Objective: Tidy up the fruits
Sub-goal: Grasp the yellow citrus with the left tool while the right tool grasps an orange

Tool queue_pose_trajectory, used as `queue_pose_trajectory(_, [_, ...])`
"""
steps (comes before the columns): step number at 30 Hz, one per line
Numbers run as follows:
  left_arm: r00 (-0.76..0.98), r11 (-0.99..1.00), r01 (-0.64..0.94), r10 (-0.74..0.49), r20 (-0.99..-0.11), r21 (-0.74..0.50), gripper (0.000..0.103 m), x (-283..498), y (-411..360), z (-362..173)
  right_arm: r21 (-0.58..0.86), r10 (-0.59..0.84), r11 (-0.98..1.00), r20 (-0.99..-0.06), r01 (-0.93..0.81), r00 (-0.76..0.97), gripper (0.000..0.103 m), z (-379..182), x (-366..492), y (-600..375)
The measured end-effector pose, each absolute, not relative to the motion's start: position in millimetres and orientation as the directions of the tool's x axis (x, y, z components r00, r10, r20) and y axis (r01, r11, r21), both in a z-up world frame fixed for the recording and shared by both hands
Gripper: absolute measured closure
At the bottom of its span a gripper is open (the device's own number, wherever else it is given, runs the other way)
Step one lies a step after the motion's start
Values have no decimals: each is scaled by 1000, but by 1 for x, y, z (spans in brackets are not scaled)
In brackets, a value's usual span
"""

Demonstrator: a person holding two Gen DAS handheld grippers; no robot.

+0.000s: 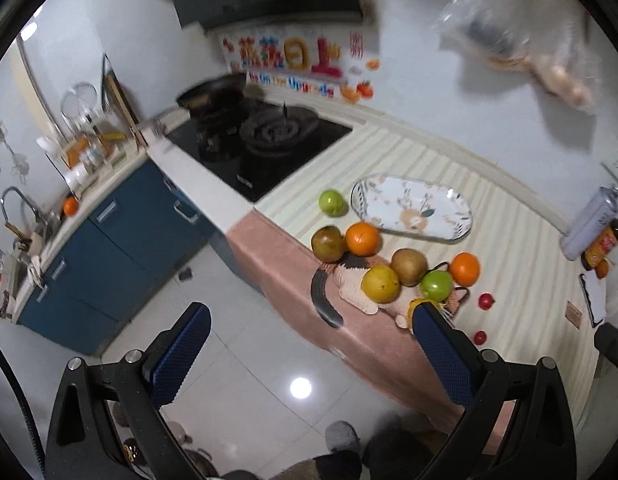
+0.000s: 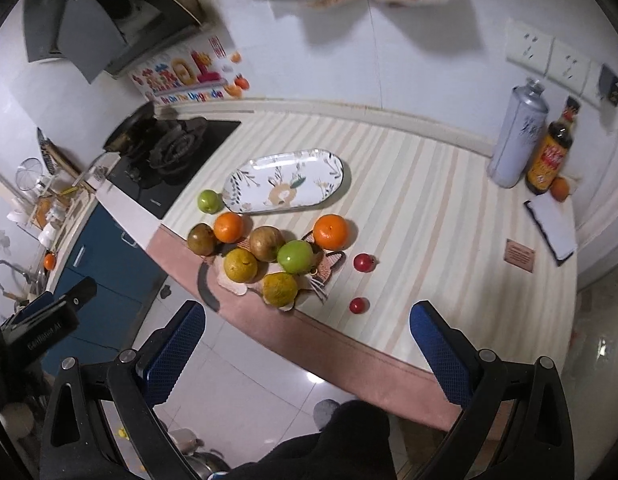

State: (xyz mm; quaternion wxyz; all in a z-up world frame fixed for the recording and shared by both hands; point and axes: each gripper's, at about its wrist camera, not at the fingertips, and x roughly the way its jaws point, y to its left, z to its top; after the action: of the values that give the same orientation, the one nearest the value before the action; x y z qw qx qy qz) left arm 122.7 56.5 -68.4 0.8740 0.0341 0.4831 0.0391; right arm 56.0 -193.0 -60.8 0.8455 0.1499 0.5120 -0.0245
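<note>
Both my left gripper [image 1: 311, 346] and right gripper [image 2: 307, 342] hang wide open, empty. Fruits [image 2: 265, 254] crowd the bench's [image 2: 429, 220] front edge; a nudge could roll one off.

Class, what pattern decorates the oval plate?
Leaves and flowers on white, dark rim; the plate shows best in the right wrist view.

Both my wrist views look down from off the counter's [image 2: 409, 208] front edge, sharing the plate [image 1: 413, 208] [image 2: 285, 184]; the left seems farther left.
</note>
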Motion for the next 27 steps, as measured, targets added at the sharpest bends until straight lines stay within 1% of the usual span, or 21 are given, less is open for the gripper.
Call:
queue_pose_trajectory(3, [466,996,-41,86,-881,76,0,147,62,-98,236,129,949,-895,208,427,0,-95,88,-201])
queue_pose_trajectory(5, [421,996,-44,85,-903,73,0,168,60,-121,247,151,947,-908,207,391,2,-120,111,-210])
queue_pose_trajectory(8, [379,995,-10,94,-920,98,0,193,49,-153,251,179,948,-929,195,324,12,-160,146,-221])
queue_pose_trajectory(9, [358,993,14,108,-928,120,1,203,42,-169,253,193,950,-938,185,289,17,-175,159,-224])
queue_pose_trajectory(10, [339,991,49,102,-935,126,1,209,35,-182,251,199,951,-943,177,267,18,-186,167,-226])
queue_pose_trajectory(11, [320,988,89,94,-943,129,2,216,28,-195,246,204,955,-950,166,234,18,-199,179,-228])
queue_pose_trajectory(12, [308,983,116,98,-946,140,7,220,24,-203,241,206,958,-955,155,212,18,-209,187,-229])
queue_pose_trajectory(14, [267,963,210,112,-957,171,12,232,9,-226,225,203,965,-965,132,164,18,-231,205,-232])
queue_pose_trajectory(18, [210,929,315,130,-969,193,13,259,-7,-256,234,223,964,-971,129,90,18,-263,236,-237])
queue_pose_trajectory(20, [167,923,342,127,-978,179,13,271,-10,-270,253,247,957,-967,142,57,18,-279,250,-238])
queue_pose_trajectory(24, [93,919,380,79,-993,109,13,284,-19,-291,277,280,947,-960,162,7,18,-303,272,-235])
queue_pose_trajectory(27, [58,922,381,59,-997,77,13,291,-22,-303,264,270,952,-963,154,-20,18,-317,286,-229])
